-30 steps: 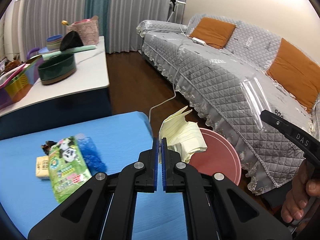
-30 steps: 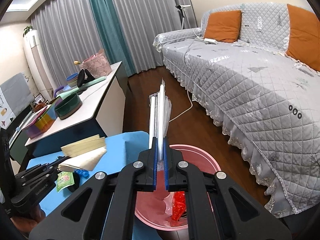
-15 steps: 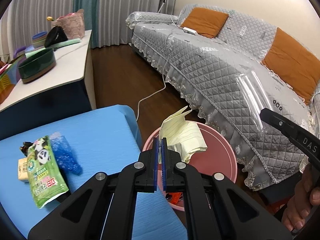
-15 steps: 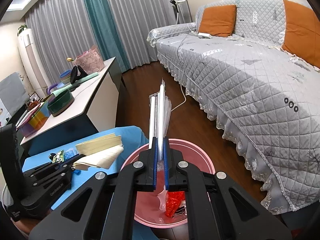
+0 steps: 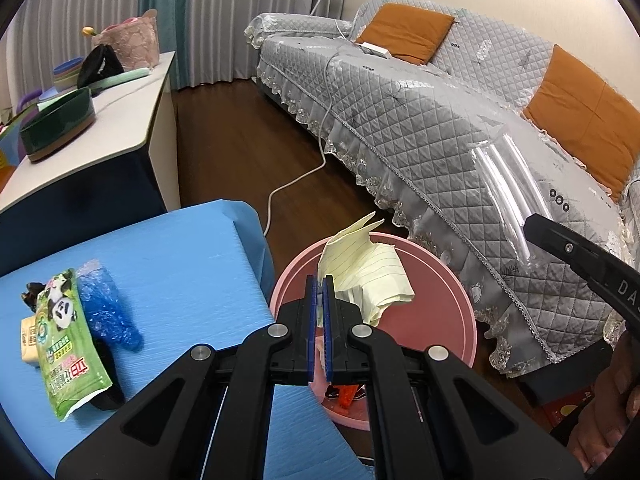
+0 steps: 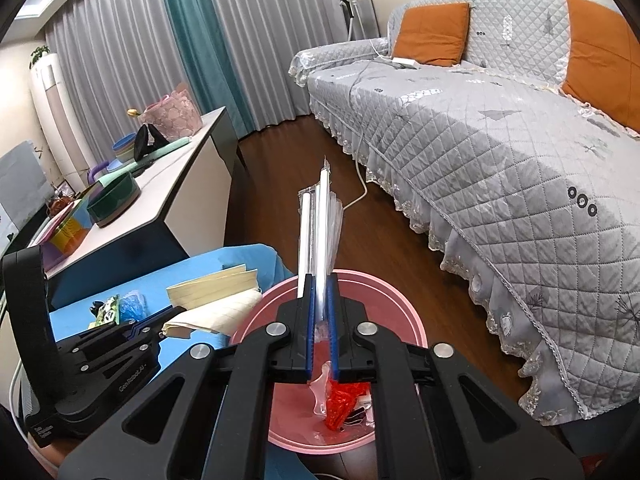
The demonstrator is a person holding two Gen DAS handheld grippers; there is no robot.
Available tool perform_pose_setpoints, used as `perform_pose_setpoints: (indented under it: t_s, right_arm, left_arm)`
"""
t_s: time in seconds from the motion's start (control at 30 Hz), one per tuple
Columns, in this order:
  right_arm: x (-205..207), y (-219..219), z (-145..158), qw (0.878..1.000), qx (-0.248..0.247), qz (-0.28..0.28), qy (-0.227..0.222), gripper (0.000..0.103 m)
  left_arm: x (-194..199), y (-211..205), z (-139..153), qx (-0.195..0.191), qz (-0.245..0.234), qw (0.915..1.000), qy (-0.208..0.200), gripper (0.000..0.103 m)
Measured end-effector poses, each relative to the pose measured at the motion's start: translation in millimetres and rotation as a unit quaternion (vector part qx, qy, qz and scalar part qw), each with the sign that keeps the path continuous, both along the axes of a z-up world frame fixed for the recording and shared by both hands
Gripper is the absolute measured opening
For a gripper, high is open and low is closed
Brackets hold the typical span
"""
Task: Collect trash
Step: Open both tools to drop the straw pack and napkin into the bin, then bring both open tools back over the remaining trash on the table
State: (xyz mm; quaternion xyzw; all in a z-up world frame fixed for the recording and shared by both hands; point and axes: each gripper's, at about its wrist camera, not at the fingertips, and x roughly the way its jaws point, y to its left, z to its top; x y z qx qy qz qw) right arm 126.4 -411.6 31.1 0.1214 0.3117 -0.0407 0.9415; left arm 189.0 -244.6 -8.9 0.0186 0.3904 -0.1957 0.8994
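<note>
Now carried out past the blue table (image 5: 168,256) edge, with yellow lined paper (image 5: 362,276) hanging over the pink bin (image 5: 436,280) instead of over the tabletop. Left gripper (image 5: 319,284) pinched tight on that crumpled sheet. Right gripper (image 6: 320,292) clamped shut on a clear plastic wrapper (image 6: 320,220), standing upright above the same bin (image 6: 384,292). Red scrap (image 6: 340,406) and clear bits already lying at the bin bottom. Green panda packet (image 5: 66,340), blue plastic wrap (image 5: 105,308) and a small tan piece left on the table.
</note>
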Motion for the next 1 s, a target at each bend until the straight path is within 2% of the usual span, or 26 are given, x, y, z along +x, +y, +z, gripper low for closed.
perform_pose_setpoints:
  t_s: [0.03,0.1,0.13,0.33,0.63,0.77,0.9,1.0]
  right_arm:
    - [1,-1,-1,1.000,-0.003,-0.003,0.004,0.018]
    - [3,-2,-4,1.000,-0.009,-0.012,0.014,0.057]
    - [2,-3,-5,1.000,-0.011,-0.017,0.014,0.059]
    - [-2,-7,0,1.000,0.002,-0.027,0.000,0.059]
    - [-11,22,12,0.999,0.003,0.005,-0.031,0.055]
    - [-14,43,16,0.998,0.012,0.029,-0.046,0.049]
    - [-13,65,15,0.996,0.032,0.060,-0.050,0.035]
    - [-11,84,11,0.994,0.047,0.086,-0.048,0.028]
  left_arm:
    - [1,-2,-1,0.002,-0.002,1.0000,0.004,0.003]
    - [3,-4,-3,0.007,-0.001,0.9999,0.008,0.007]
    - [3,-3,-3,0.006,0.000,0.9999,0.009,0.008]
    - [-6,14,3,0.000,0.013,0.9999,0.004,0.010]
    - [-32,79,25,-0.006,0.050,0.9985,-0.019,0.010]
    - [-44,119,37,-0.003,0.071,0.9970,-0.032,0.010]
    - [-51,158,50,0.005,0.091,0.9947,-0.047,0.010]
    - [-55,187,57,0.011,0.108,0.9926,-0.056,0.010]
